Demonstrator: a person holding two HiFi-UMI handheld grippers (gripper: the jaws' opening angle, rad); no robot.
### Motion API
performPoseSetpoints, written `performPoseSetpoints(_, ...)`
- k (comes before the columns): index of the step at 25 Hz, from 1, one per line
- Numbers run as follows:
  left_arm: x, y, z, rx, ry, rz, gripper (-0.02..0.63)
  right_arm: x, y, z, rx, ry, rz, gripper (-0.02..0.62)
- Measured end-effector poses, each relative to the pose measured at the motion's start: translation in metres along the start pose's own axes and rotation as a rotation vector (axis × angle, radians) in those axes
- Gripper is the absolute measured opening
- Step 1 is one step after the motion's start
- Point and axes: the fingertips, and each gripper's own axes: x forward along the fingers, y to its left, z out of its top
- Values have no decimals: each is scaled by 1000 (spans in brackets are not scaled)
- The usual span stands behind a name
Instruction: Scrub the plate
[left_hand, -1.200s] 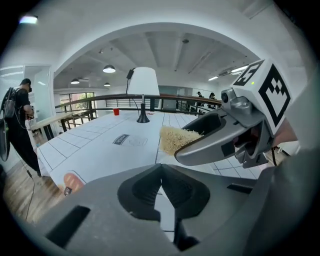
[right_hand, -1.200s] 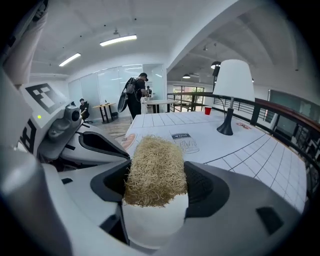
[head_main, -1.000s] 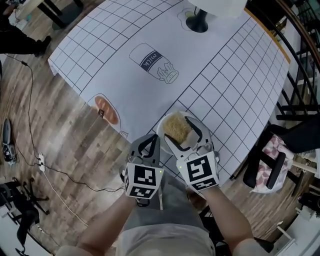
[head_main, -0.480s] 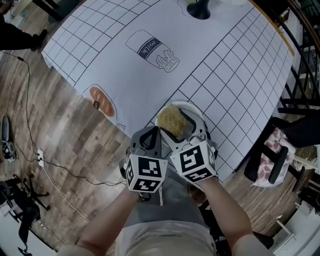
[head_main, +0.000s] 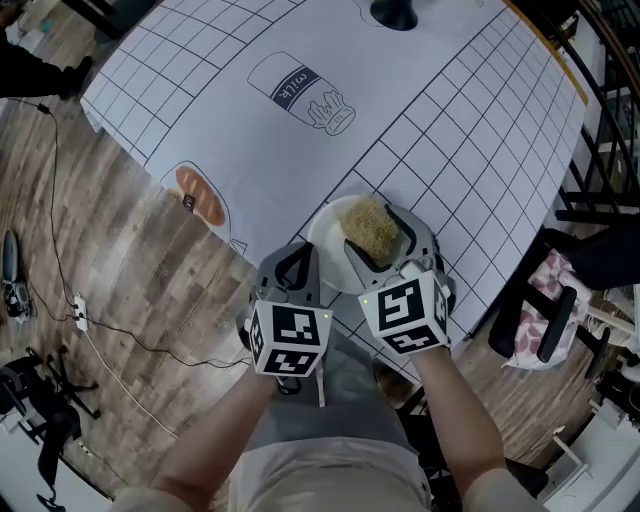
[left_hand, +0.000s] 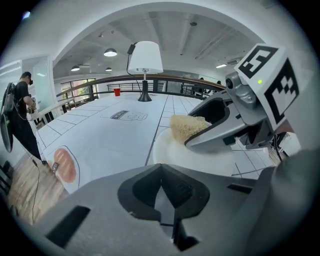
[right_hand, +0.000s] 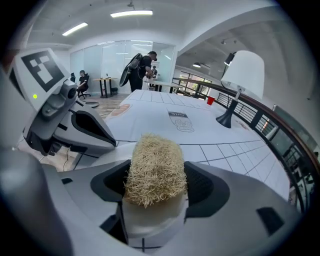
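Now the right tongs (head_main: 378, 233) hold a gripped scrubber (head_main: 367, 224) on the plate (head_main: 324, 240), left tongs (head_main: 301, 268) clamping its rim.

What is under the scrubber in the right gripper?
The white plate, lying on the gridded sheet. The scrubber, clamped in the right gripper, sits on it; the patch of plate beneath scrubber and jaws is covered.

Your right hand-held gripper (head_main: 372, 240) shows pale grey, its marker cube (head_main: 405, 315) black-and-white squares. In its jaws a straw-yellow scrubber (head_main: 368, 222), under it a white plate (head_main: 328, 235). Beyond, a white tabletop (head_main: 450, 120) with a black grid.
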Motion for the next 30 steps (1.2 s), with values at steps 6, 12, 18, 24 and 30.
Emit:
performPoseSetpoints(6, 0, 2, 1, -44, -15, -10, 15, -17, -38, -17, 38, 39, -110, 321)
performPoseSetpoints(12, 0, 2, 0, -40, -7, -4, 15, -41, -26, 24, -4, -77, -87, 321)
performPoseSetpoints(18, 0, 4, 2, -68, -9, -17, 15, -33, 34, 36, -31, -52, 115, 321)
performPoseSetpoints(24, 0, 5, 2, -67, -15, -4, 15, -10, 61, 8, -87, 55, 177, 321)
performPoseSetpoints(30, -1, 11, 5, -99, -35, 11, 15, -3, 64, -10, -93, 91, 210, 321)
